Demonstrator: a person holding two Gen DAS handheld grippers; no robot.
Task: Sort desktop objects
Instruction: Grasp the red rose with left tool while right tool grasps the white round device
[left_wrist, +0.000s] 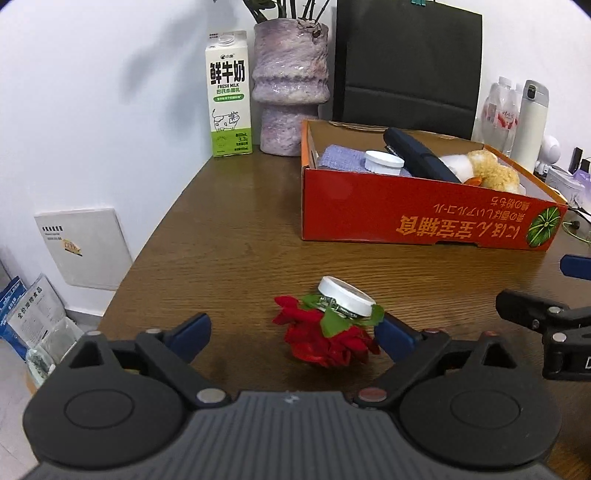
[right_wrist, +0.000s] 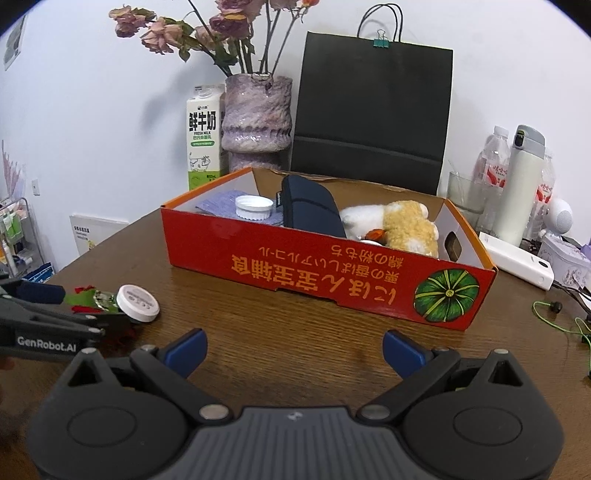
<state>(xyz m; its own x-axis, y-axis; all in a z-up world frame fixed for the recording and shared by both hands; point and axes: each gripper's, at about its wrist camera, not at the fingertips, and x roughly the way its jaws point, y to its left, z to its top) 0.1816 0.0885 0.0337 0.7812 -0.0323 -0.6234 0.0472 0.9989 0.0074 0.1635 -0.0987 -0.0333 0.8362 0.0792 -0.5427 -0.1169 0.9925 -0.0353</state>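
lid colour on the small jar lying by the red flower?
White. The jar's lid faces the camera in the right wrist view.

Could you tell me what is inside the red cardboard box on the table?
Inside the red box lie a blue-grey cloth, a white-lidded jar, a dark navy case and a plush toy. Something orange peeks out beside the toy; the box floor is hidden.

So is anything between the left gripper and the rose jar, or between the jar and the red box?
Nothing visible. The left gripper is open with the rose jar lying between its fingers, and only bare table separates the jar from the red box.
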